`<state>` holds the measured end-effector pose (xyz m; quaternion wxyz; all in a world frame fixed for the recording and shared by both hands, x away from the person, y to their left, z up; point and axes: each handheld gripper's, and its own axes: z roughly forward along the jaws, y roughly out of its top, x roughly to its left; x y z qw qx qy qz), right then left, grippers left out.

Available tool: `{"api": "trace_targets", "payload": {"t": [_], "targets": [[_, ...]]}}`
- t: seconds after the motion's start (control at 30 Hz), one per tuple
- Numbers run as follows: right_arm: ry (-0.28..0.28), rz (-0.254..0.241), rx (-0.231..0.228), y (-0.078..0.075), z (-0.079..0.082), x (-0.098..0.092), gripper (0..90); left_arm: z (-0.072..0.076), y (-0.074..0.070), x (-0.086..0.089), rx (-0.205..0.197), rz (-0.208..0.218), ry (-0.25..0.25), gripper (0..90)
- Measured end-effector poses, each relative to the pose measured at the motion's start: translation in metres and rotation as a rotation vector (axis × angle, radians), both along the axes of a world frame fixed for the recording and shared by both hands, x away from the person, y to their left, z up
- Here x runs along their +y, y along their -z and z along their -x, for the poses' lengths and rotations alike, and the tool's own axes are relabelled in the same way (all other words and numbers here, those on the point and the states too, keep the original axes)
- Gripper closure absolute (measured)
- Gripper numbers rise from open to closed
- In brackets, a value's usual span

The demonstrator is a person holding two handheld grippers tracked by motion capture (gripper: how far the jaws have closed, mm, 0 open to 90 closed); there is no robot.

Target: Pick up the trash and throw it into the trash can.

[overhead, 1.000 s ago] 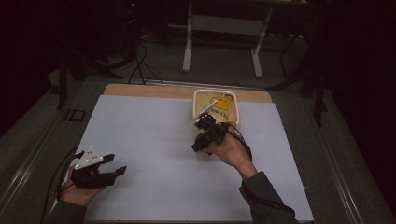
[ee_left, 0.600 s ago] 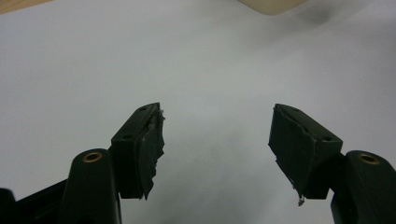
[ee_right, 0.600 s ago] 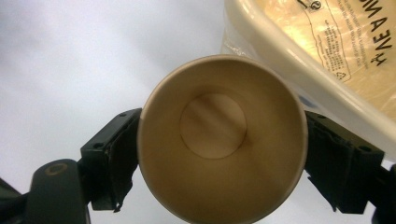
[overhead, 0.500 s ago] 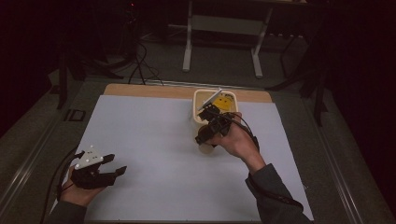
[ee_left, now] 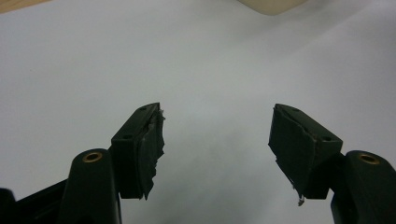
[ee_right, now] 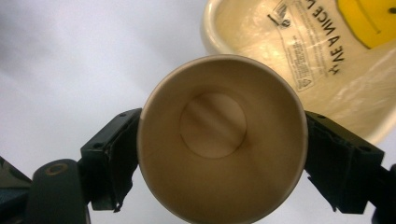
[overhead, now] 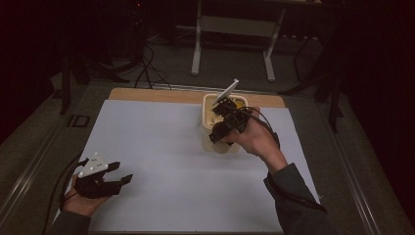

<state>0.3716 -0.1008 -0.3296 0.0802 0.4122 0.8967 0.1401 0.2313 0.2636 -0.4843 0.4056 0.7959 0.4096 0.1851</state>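
My right gripper [ee_right: 220, 140] is shut on a tan paper cup [ee_right: 219, 182], its pads pressed against the rim from both sides. The cup is empty and I look straight into it. In the high view the right gripper [overhead: 222, 131] holds the cup [overhead: 224, 147] off the white table cover, in front of a cream bin [overhead: 206, 115]. The bin [ee_right: 212, 32] is lined with a printed plastic bag [ee_right: 303, 51]. My left gripper [overhead: 115, 180] rests at the near left of the table. Its jaws [ee_left: 217, 128] stand open with nothing between them.
The white sheet [overhead: 156, 147] covers most of the table, with a wooden strip [overhead: 147, 94] along its far edge. A table frame [overhead: 232, 29] and cables [overhead: 147, 68] stand on the dark floor behind. The bin's corner [ee_left: 273, 4] shows ahead of the left gripper.
The right hand has lifted the cup up off the table and drifted a little right, staying in front of the bin. The left gripper has not moved.
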Motion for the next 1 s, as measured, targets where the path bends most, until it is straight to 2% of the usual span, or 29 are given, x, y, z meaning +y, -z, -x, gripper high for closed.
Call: {"api": "trace_targets", "payload": {"t": [0.4, 1.0], "targets": [[0.0, 0.007, -0.008, -0.023, -0.003, -0.005, 17.5, 0.0, 0.0, 0.001, 0.002, 0.002, -0.001, 35.1], [0.033, 0.002, -0.006, -0.037, -0.011, -0.015, 17.5, 0.0, 0.0, 0.001, 0.005, 0.005, -0.004, 35.1]]}}
